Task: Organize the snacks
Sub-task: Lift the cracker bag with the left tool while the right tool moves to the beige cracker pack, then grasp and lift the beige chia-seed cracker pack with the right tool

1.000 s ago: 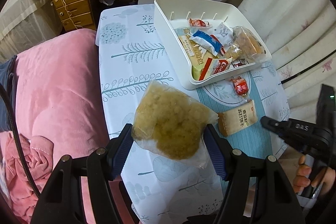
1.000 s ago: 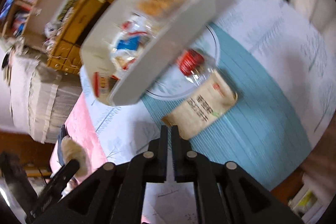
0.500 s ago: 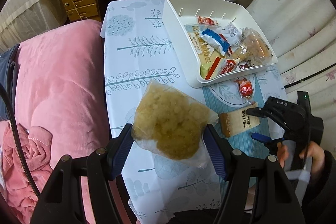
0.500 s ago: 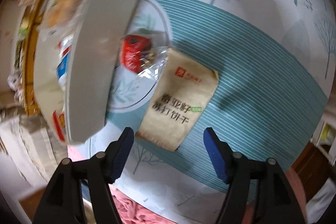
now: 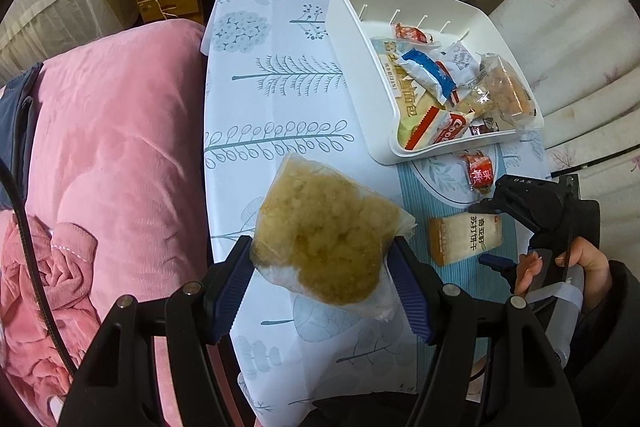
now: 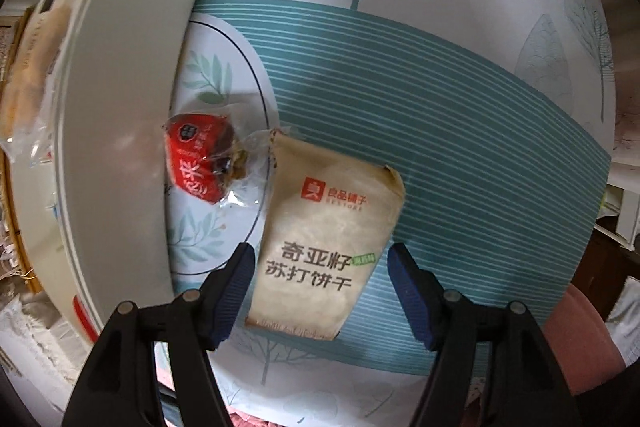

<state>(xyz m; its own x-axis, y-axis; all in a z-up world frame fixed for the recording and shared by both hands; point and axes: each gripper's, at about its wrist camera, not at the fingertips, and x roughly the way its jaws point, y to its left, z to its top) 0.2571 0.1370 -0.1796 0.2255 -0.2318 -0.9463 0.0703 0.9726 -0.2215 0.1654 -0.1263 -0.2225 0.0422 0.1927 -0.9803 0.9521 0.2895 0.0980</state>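
The left tool pinches a clear bag of crumbly yellow-brown snack between its blue pads, holding it above the tree-print surface; the bag's lower edge hides part of the cloth. The right tool is spread wide, its pads on either side of a beige cracker packet lying flat on the teal-striped mat, not pressing it. Just beside the packet's top lies a red-wrapped sweet, close against the white tray. The tray's contents are mostly cut off in this view; the left view shows assorted wrapped snacks piled inside. A pink blanket borders the surface.
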